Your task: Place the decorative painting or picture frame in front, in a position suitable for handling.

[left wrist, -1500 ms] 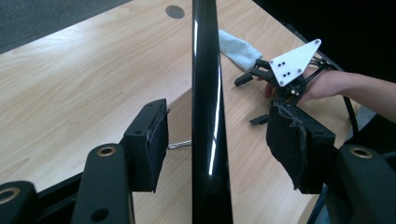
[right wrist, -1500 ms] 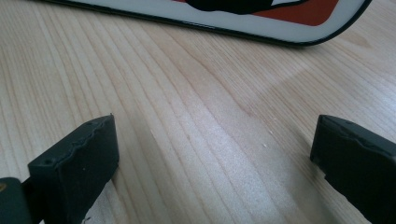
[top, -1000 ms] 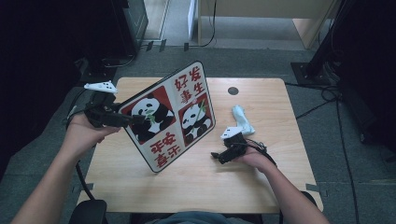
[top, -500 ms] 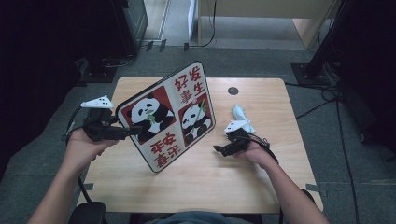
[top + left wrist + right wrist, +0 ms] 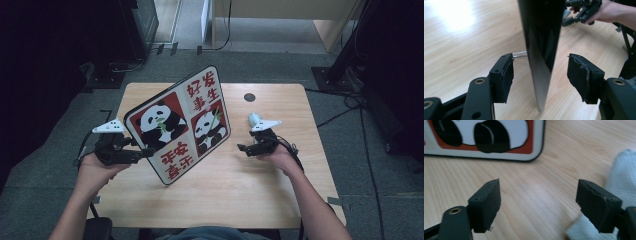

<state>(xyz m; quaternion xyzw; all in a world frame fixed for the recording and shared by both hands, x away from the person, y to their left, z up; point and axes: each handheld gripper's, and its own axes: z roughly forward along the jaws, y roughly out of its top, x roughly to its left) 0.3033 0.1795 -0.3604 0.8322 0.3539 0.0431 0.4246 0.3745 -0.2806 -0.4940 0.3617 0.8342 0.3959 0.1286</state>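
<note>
- Fingers of L gripper [image 5: 540, 75] apart, straddling panda board's [image 5: 180, 125] edge, not touching.
- R gripper [image 5: 537, 202] fingers apart, beside pale cloth [image 5: 621, 177].
- Board upright on table [image 5: 235, 190], tilted; long axis toward far-right corner.

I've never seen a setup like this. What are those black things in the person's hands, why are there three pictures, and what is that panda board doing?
There is no robot here: a person holds a hand-held grasping tool in each hand, the left tool and the right tool. One picture comes from a camera above the wooden table. The other two come from small cameras riding on each tool, looking along its two black jaws.

The panda board stands tilted on its lower edge. In the left tool's picture, the board's edge sits between the open jaws, which do not touch it. The right tool is open and holds nothing; a pale cloth lies beside it.
</note>
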